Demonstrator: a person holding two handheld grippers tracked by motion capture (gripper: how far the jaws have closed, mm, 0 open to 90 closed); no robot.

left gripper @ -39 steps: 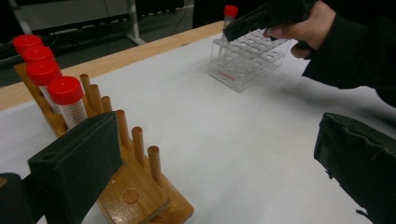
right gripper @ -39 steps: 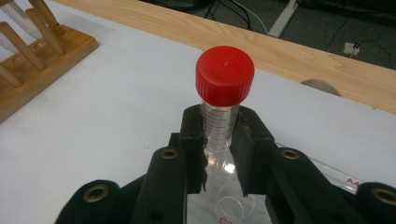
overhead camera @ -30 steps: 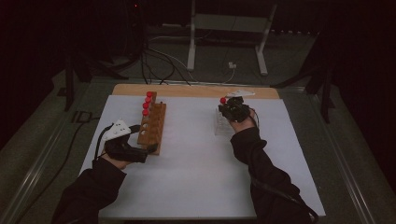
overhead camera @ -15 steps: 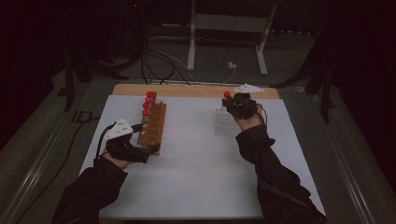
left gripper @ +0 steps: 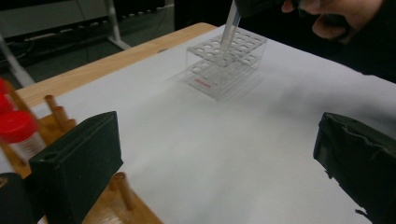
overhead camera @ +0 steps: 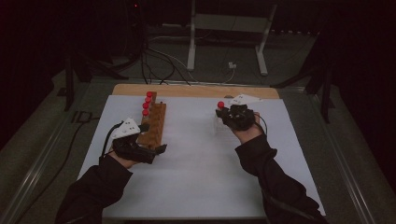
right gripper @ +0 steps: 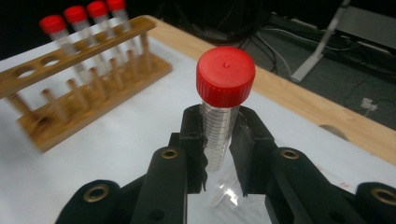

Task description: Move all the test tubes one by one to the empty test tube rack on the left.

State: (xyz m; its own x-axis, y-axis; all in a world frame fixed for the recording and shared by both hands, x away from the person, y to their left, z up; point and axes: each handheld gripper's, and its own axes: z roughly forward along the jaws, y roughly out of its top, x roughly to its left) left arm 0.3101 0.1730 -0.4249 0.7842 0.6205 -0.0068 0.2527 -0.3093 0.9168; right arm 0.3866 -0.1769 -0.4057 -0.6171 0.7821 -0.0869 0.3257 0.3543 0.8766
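Red-capped tube (right gripper: 223, 107) clamped in my right hand-held gripper (right gripper: 218, 149), now risen farther back, tip above clear rack (left gripper: 227, 63). Left hand-held gripper (overhead camera: 140, 142) gaping beside wooden rack (overhead camera: 154, 125). Next, judged: seat tube.

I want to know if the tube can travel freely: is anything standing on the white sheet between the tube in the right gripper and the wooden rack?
Nothing visible does. The right gripper is shut on the red-capped tube above the clear rack, and the white sheet between it and the wooden rack is bare. The left gripper sits at the wooden rack's near end, not across the path.
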